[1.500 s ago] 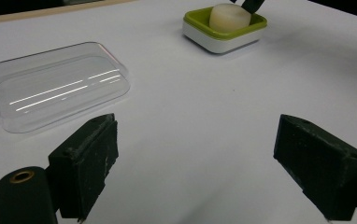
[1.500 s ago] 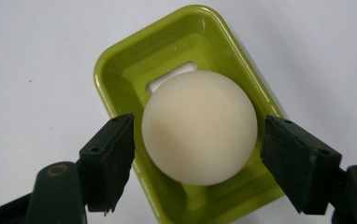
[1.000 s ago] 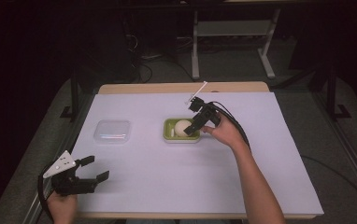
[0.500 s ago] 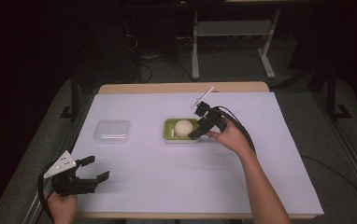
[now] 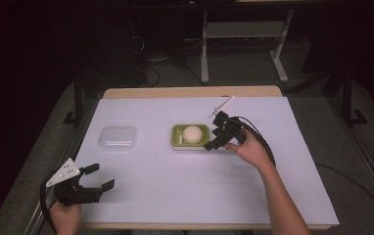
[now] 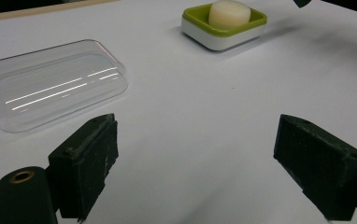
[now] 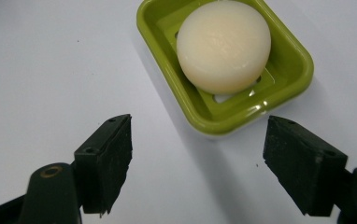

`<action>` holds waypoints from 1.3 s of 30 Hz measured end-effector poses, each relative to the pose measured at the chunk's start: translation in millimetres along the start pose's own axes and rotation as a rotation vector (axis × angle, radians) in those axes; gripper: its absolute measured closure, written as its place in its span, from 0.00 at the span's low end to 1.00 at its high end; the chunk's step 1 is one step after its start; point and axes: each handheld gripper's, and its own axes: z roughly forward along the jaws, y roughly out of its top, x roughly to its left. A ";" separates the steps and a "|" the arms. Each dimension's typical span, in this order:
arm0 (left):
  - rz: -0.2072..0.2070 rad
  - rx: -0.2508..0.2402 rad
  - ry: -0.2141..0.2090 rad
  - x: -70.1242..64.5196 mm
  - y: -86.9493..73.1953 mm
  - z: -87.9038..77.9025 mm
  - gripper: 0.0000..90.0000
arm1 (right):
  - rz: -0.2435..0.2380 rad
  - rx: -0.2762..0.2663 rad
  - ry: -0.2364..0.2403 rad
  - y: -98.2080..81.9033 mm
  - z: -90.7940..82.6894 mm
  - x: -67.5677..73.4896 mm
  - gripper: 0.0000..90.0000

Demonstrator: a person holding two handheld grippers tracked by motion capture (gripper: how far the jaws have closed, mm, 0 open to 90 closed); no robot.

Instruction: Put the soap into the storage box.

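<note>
beside the soap dish (image 5: 190, 137), the right tool (image 5: 213, 141) seemingly gapes empty

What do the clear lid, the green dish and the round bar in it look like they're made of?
Clear lid: glossy transparent plastic, judging by the light streaks. Green dish: smooth moulded plastic with a shiny rim and slotted floor. Round bar: probably soap, cream, matte and slightly waxy.

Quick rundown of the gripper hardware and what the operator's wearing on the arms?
Both are handheld two-jaw units in matte black. The left gripper carries a grey three-cornered plate with dark dots; its jaw pads are blocky, with a brass-coloured ring at the base. The right gripper has a pale plate on top and a black cable looping back along the forearm. No sleeves are visible on the forearms.
</note>
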 end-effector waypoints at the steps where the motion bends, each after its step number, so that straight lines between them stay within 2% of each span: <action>1: -0.001 0.000 0.001 -0.2 0.0 0.3 0.15 | 0.008 -0.002 0.001 -2.2 -1.5 0.4 0.26; 6: 0.011 0.009 0.000 -0.6 0.4 1.0 0.15 | 0.012 -0.019 0.000 -16.0 -9.1 1.1 0.26; 22: 0.008 0.010 0.003 -1.1 0.3 1.6 0.15 | 0.022 -0.033 0.010 -41.8 -16.0 10.9 0.25; 29: 0.031 0.018 -0.006 -1.6 1.0 2.2 0.15 | 0.018 -0.048 0.001 -53.3 -22.0 13.6 0.26; 33: 0.015 0.015 -0.006 -2.2 0.5 3.2 0.15 | 0.024 -0.049 0.000 -58.0 -23.7 15.5 0.26; 39: 0.016 0.025 -0.012 -2.1 0.7 3.7 0.15 | 0.023 -0.039 -0.005 -67.5 -24.4 19.1 0.25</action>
